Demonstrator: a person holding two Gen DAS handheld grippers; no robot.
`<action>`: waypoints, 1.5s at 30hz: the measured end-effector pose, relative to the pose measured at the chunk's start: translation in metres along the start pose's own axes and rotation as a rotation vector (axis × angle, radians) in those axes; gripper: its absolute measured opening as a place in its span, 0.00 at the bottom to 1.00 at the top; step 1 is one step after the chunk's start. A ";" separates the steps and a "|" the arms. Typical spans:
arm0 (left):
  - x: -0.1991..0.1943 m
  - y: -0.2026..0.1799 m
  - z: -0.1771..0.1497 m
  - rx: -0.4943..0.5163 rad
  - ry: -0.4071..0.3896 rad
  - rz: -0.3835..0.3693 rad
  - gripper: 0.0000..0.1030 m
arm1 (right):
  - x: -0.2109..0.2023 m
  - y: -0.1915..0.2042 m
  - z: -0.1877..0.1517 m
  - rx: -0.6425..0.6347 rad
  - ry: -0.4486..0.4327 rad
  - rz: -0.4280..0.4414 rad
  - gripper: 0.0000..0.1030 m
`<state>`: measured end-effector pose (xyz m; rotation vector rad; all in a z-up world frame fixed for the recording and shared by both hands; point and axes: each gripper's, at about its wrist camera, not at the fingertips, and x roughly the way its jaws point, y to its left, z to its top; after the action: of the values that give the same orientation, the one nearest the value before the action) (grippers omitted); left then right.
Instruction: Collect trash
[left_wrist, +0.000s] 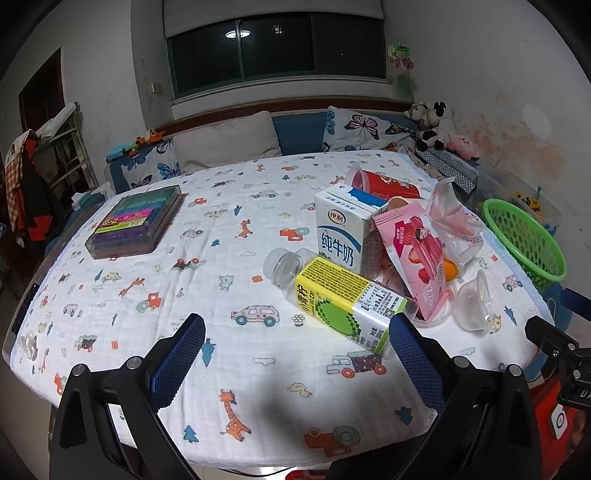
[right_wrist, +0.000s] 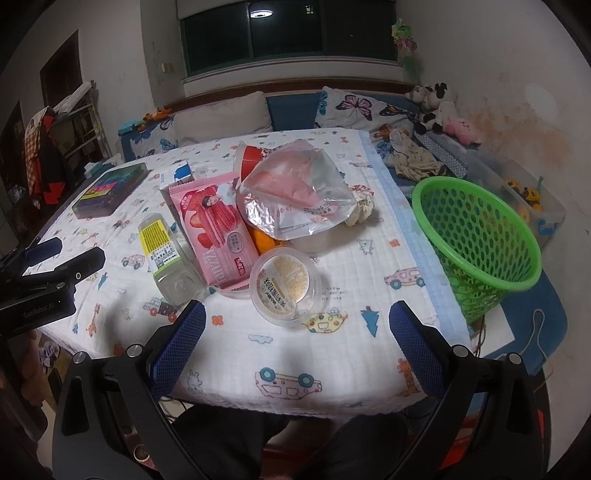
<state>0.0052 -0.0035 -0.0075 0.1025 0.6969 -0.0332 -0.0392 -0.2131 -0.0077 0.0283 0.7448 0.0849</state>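
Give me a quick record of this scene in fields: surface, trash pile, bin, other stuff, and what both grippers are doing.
surface: table under a white cartoon-print cloth
trash pile: clear plastic bottle with yellow-green label lying on its side; white and blue milk carton; pink snack wrapper; crumpled clear plastic bag; red paper cup on its side; clear round plastic lid
bin: green perforated plastic basket at the table's right edge
other: dark case of coloured items, far left
left gripper: open, holding nothing
right gripper: open, holding nothing

Right gripper (right_wrist: 297, 325) jaws wide apart, empty, over counter (right_wrist: 354, 258). Clear cup (right_wrist: 286, 286) just ahead; bottle (right_wrist: 166, 254), pink wrapper (right_wrist: 218, 236), bag (right_wrist: 295, 199) behind it. Green basket (right_wrist: 476, 240) right of cup.
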 end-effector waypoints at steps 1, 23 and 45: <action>0.000 0.000 0.000 -0.001 0.001 -0.001 0.94 | 0.000 0.000 0.000 0.000 0.000 0.001 0.96; 0.005 -0.001 -0.001 0.001 0.006 0.000 0.94 | 0.008 -0.003 0.000 0.007 0.016 0.006 0.96; 0.017 0.001 0.007 -0.007 0.027 0.001 0.94 | 0.022 -0.009 0.005 0.010 0.044 0.020 0.96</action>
<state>0.0230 -0.0034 -0.0130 0.0967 0.7241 -0.0288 -0.0191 -0.2205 -0.0191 0.0439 0.7889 0.1014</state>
